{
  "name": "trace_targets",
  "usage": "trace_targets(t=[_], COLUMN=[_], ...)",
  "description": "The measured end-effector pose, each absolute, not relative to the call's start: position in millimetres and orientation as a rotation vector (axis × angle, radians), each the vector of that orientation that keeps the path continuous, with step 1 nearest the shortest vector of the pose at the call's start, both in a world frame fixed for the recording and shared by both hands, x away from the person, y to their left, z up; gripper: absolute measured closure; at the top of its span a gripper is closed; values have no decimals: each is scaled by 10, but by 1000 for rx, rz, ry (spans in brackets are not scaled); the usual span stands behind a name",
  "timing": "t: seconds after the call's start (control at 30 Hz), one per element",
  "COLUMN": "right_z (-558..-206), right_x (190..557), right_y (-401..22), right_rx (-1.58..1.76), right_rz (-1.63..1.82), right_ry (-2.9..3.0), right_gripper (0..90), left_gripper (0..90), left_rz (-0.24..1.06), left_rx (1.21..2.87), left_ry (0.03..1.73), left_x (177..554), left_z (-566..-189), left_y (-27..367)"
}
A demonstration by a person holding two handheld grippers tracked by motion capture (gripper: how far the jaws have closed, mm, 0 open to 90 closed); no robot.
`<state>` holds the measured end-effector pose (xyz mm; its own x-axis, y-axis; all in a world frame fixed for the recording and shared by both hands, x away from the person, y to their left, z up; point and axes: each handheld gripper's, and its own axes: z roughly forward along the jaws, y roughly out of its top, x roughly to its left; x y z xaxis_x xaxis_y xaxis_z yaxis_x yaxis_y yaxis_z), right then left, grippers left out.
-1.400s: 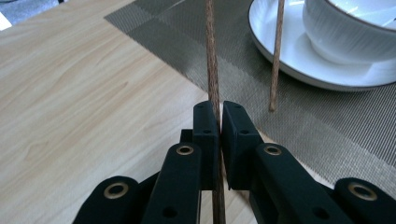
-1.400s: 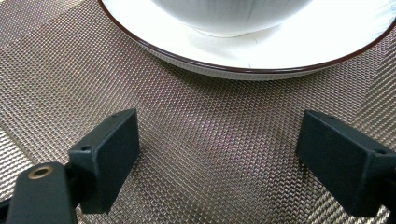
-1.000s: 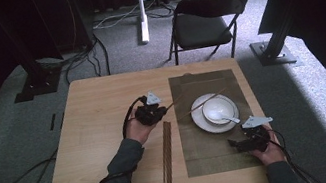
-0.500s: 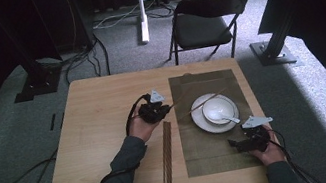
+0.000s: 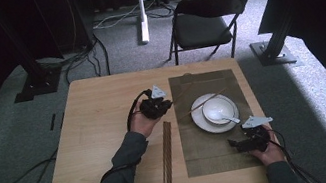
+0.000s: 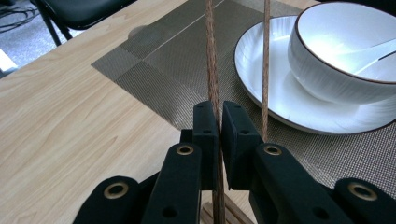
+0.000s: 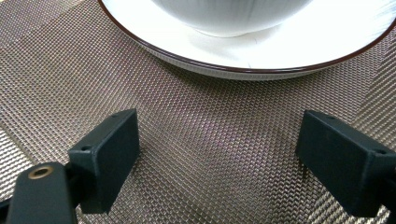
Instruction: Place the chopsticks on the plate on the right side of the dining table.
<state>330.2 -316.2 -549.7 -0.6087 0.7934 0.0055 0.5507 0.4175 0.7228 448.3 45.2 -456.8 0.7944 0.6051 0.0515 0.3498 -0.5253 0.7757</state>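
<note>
Clamping one chopstick (image 6: 211, 56) over the woven placemat (image 5: 211, 146), the left gripper (image 6: 220, 122) is held beside the plate (image 5: 200, 118) and bowl (image 5: 218, 110); right gripper (image 7: 217, 154) jaws are spread, empty; chopsticks (image 5: 167, 154) lie alongside.

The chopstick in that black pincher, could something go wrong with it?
Maybe. The left gripper pinches only one chopstick; the second chopstick runs beside the jaws, outside them, so it may get left behind or roll off the plate. Both long tips point toward the bowl, so a swing could knock it. The right gripper waits open above the placemat, too far to help.
</note>
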Motion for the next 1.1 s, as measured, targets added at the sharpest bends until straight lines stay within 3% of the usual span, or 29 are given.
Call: trace_targets(t=[1.1], right_z=[-5497], right_x=[3302], right_y=[-3163], right_rx=[1157], right_rz=[1004], right_ry=[2340], right_gripper=[127], left_gripper=[850], left_rz=[401], left_rx=[2187], left_ry=[638], left_x=[4625], left_z=[-4507], left_y=[144])
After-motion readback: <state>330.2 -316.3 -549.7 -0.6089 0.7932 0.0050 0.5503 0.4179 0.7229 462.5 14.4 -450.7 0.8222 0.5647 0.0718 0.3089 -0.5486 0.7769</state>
